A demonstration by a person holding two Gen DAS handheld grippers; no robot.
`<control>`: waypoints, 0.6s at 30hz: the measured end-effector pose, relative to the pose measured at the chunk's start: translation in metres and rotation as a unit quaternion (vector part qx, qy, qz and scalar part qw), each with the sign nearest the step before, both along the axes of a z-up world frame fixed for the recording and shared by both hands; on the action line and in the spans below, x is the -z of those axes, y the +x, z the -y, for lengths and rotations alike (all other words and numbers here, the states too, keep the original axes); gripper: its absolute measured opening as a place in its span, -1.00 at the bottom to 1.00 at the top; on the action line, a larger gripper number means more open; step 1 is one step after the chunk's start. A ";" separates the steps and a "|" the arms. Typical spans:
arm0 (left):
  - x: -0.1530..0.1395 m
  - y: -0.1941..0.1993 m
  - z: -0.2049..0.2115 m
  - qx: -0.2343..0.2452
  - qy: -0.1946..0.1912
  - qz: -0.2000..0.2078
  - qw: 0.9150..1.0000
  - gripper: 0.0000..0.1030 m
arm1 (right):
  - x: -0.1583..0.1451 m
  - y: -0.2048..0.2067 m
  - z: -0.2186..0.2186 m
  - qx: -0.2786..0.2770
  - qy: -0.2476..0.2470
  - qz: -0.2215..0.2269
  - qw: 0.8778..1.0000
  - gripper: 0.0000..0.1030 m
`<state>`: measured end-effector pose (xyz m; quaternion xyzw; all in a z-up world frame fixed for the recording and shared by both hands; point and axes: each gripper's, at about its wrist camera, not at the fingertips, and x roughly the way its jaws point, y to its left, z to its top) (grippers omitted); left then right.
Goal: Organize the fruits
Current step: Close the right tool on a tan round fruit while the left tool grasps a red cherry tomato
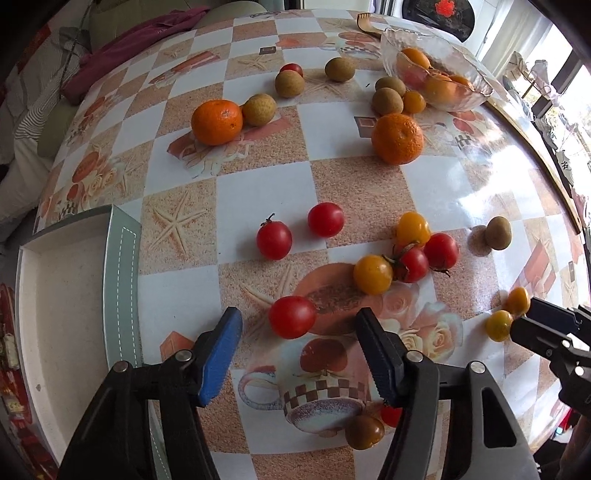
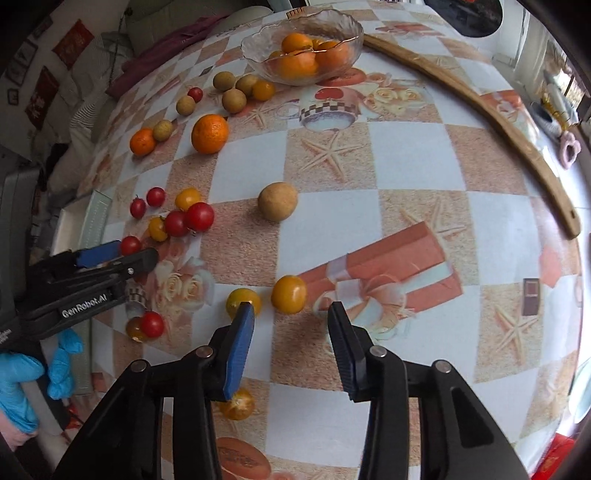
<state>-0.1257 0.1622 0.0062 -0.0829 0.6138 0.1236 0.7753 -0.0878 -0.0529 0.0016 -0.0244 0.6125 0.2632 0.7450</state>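
My left gripper (image 1: pixel 297 319) is open and empty; a red cherry tomato (image 1: pixel 291 316) lies on the table right between its fingertips. Other red and yellow tomatoes (image 1: pixel 410 253) cluster ahead to the right. Two mandarins (image 1: pixel 217 122) and several brown longans (image 1: pixel 289 84) lie further back. A glass bowl (image 1: pixel 469 96) holds mandarins at the far right. My right gripper (image 2: pixel 290 312) is open and empty, with a yellow tomato (image 2: pixel 289 294) just ahead of its tips and another (image 2: pixel 238 299) by its left finger. The bowl (image 2: pixel 255 59) also shows far off in the right wrist view.
A green-rimmed white tray (image 1: pixel 122 266) sits at the table's left edge. A lone longan (image 2: pixel 277 201) lies mid-table. A long wooden stick (image 2: pixel 517 122) runs along the right side. A sofa with purple cloth (image 1: pixel 140 33) stands beyond the table.
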 end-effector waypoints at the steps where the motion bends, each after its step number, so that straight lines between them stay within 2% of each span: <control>1: 0.000 0.000 0.002 -0.001 0.000 0.000 1.000 0.30 | 0.001 0.003 -0.001 0.000 0.019 -0.009 1.000 -0.13; 3: -0.001 -0.001 0.003 -0.001 -0.007 0.003 1.000 0.23 | 0.004 0.007 0.000 -0.001 0.040 -0.020 0.999 -0.14; 7: -0.001 0.000 0.006 0.000 -0.002 0.001 1.000 0.22 | 0.003 0.013 -0.004 0.007 0.053 -0.026 0.998 -0.15; 12: -0.001 -0.001 0.001 -0.002 -0.002 0.002 1.000 0.22 | 0.011 0.026 -0.003 0.042 0.042 -0.035 0.998 -0.19; 18: -0.001 -0.002 -0.001 -0.003 -0.002 0.003 1.000 0.22 | 0.005 0.046 -0.011 0.054 0.037 -0.017 0.998 -0.19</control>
